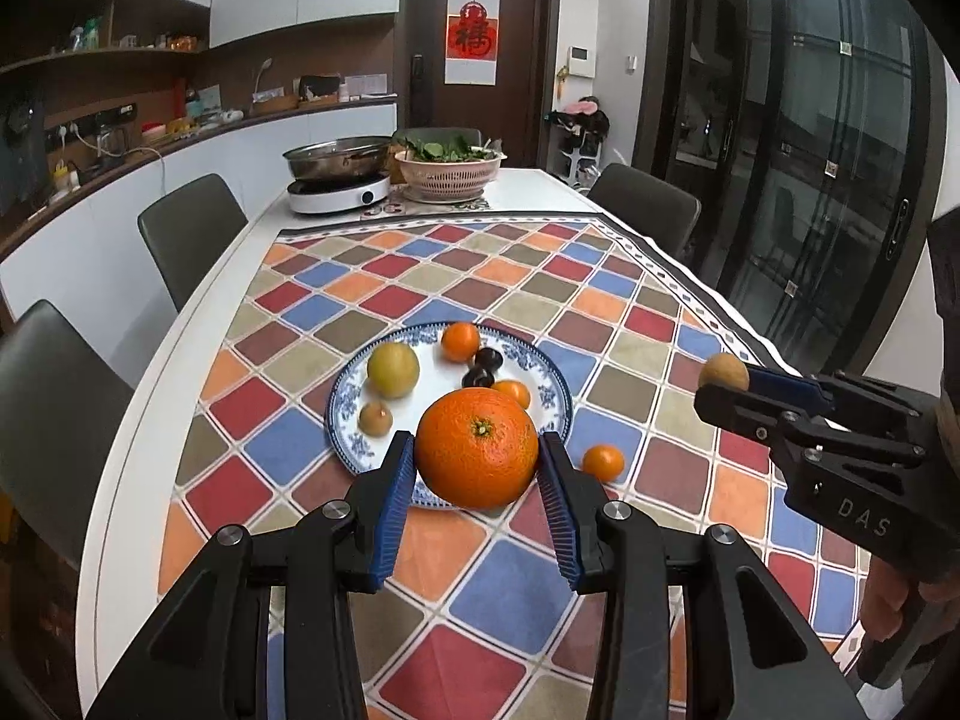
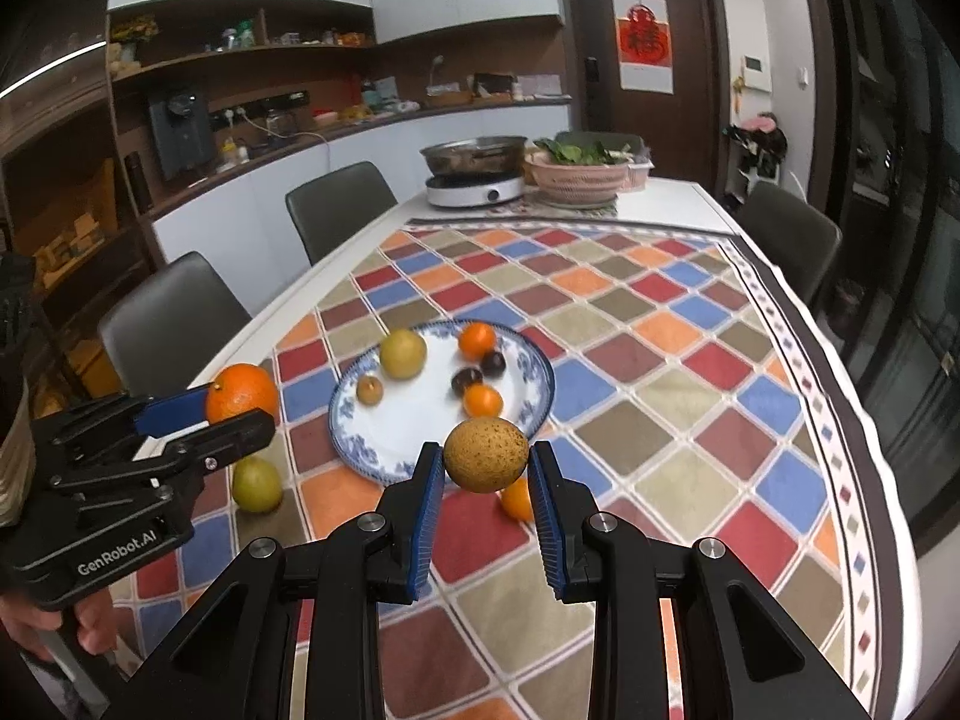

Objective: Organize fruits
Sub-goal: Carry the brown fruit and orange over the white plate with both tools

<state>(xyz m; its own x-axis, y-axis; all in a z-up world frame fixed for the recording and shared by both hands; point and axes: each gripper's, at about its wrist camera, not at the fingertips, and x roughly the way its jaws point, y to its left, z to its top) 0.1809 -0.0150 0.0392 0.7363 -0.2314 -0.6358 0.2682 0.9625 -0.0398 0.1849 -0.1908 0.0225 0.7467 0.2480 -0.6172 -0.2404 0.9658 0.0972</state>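
My left gripper [image 1: 478,450] is shut on a large orange [image 1: 477,447] and holds it above the near rim of the blue-and-white plate [image 1: 549,387]. My right gripper [image 2: 486,462] is shut on a small brown speckled fruit [image 2: 486,454], held above the plate's [image 2: 354,402] near right rim. On the plate lie a yellow-green pear [image 2: 403,353], a small brown fruit [image 2: 369,389], two small oranges [image 2: 477,339] and two dark fruits [image 2: 467,381]. A small orange [image 1: 603,461] lies on the cloth right of the plate. A green pear [image 2: 257,483] lies left of it.
The table carries a checkered cloth [image 2: 660,360]. At its far end stand an induction cooker with a steel pan [image 1: 336,171] and a pink basket of greens [image 1: 447,171]. Grey chairs [image 1: 192,228] line both sides. Glass doors [image 1: 810,150] stand to the right.
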